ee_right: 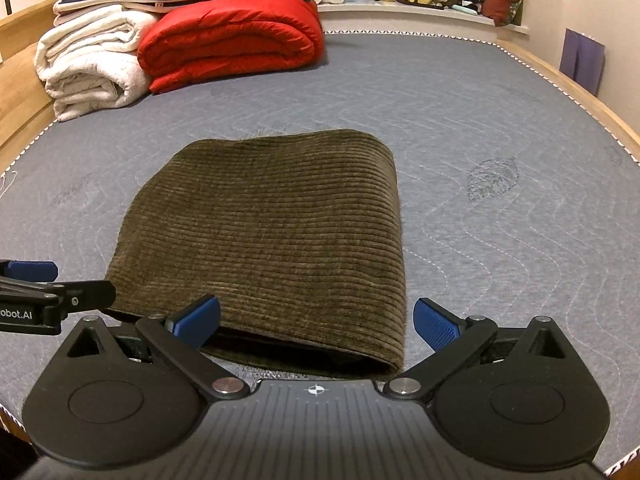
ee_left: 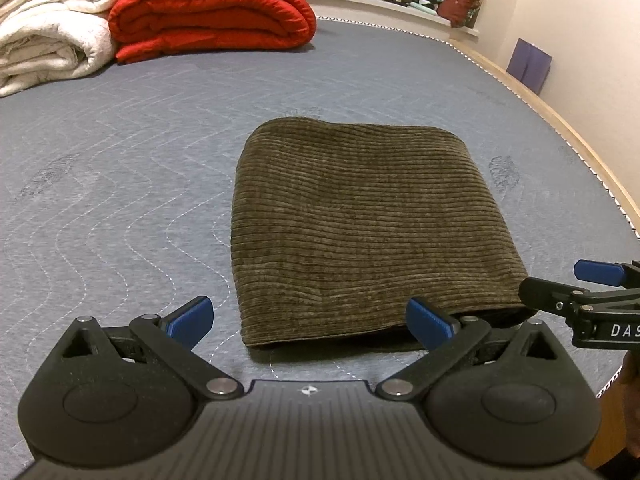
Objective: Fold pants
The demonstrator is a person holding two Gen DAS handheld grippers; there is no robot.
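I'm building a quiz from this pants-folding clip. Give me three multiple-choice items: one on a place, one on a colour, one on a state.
1. Where do the pants lie?
A on the grey mattress
B on a chair
C on the floor

2. What colour is the quilt beside the white blankets?
A green
B red
C black

3. How are the left gripper and right gripper?
A both open
B both shut on cloth
C one shut

Key: 1 A, the grey quilted surface surrounds them; 2 B, bright red folds; 3 A, blue pads spread wide, holding nothing.
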